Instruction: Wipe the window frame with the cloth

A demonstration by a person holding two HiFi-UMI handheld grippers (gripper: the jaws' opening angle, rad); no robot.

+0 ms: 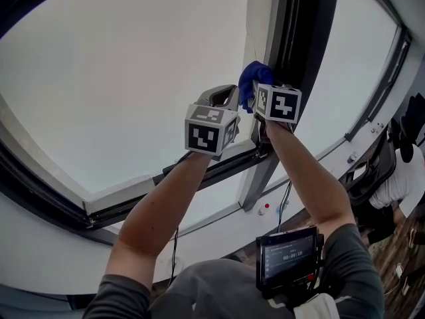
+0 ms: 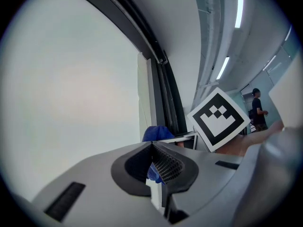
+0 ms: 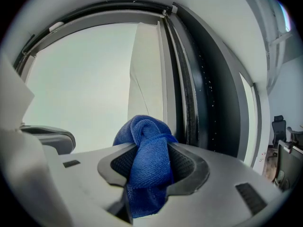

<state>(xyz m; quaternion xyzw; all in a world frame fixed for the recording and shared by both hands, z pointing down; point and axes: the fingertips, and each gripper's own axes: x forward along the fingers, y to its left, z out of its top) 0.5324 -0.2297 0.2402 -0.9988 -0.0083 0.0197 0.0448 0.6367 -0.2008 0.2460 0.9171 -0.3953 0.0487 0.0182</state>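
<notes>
A bunched blue cloth (image 3: 147, 138) is clamped in my right gripper (image 3: 151, 157), which is shut on it. In the head view the blue cloth (image 1: 252, 78) is pressed up by the white upright (image 1: 260, 18) of the window frame, next to the dark frame post (image 1: 302, 38). The same dark post (image 3: 201, 93) runs up just right of the cloth in the right gripper view. My left gripper (image 1: 224, 100) is held beside it on the left, apart from the frame. Its jaws (image 2: 152, 148) meet with nothing between them; the cloth (image 2: 156, 133) shows beyond them.
Large bright panes lie on both sides of the post. A dark lower sill (image 1: 219, 168) crosses under the grippers. A small screen device (image 1: 287, 258) hangs at my chest. A person (image 2: 258, 110) stands far back, and an office chair (image 3: 278, 126) is at the right.
</notes>
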